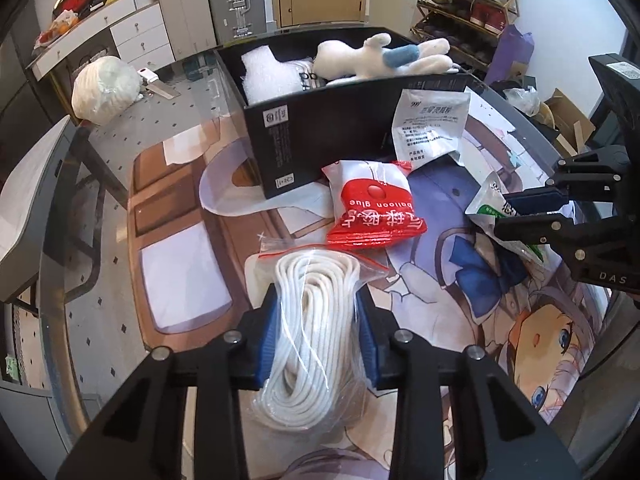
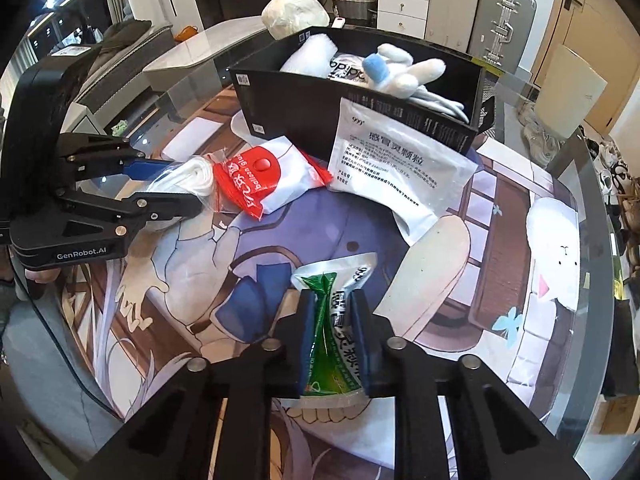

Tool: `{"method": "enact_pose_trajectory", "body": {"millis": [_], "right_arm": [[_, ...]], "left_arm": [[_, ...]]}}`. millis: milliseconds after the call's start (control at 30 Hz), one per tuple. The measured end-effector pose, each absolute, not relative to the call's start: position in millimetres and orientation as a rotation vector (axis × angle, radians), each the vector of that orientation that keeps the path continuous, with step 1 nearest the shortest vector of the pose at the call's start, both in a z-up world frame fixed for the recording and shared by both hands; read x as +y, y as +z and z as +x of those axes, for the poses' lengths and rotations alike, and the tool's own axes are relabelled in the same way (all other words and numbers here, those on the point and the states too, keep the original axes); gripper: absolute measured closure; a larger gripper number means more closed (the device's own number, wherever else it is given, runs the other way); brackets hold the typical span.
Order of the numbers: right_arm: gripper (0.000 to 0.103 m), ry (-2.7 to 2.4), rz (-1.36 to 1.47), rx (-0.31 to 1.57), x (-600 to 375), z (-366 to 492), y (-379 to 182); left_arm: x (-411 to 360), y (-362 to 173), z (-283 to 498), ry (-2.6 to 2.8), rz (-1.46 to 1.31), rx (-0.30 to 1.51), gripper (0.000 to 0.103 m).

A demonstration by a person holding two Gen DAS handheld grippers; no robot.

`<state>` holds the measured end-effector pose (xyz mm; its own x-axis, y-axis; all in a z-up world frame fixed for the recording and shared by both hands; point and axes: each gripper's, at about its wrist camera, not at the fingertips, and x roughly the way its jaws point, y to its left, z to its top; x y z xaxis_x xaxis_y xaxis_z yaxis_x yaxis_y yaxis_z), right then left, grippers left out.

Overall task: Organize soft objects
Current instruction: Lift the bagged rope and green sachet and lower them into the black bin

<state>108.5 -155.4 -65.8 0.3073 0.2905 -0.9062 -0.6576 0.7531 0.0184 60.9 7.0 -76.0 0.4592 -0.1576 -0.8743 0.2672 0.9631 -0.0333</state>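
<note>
My left gripper is shut on a clear bag of coiled white rope, held just above the printed mat; it shows at the left of the right wrist view with the rope bag. My right gripper is shut on a green and white sachet; it shows at the right of the left wrist view with the sachet. A red and white balloon glue pack and a white medicine pouch lie before the black box. The box holds a white plush toy and white padding.
The glass table carries an anime-print mat. A white wrapped bundle sits beyond the box. Suitcases, drawers and a shoe rack stand behind the table.
</note>
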Motion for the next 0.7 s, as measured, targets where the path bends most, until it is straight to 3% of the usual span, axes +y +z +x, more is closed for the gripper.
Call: {"method": "enact_pose_trajectory", "body": {"millis": [200,700], "right_arm": [[0.087,0.644,-0.35,1.062,-159,110,-59],[0.087,0.659,-0.189,0.709,-177,94,7]], "left_arm": [[9,-65,58,-0.247,0.111,1.021,0.07],[23,-13,51,-0.216,0.054,0.781,0.07]]}}
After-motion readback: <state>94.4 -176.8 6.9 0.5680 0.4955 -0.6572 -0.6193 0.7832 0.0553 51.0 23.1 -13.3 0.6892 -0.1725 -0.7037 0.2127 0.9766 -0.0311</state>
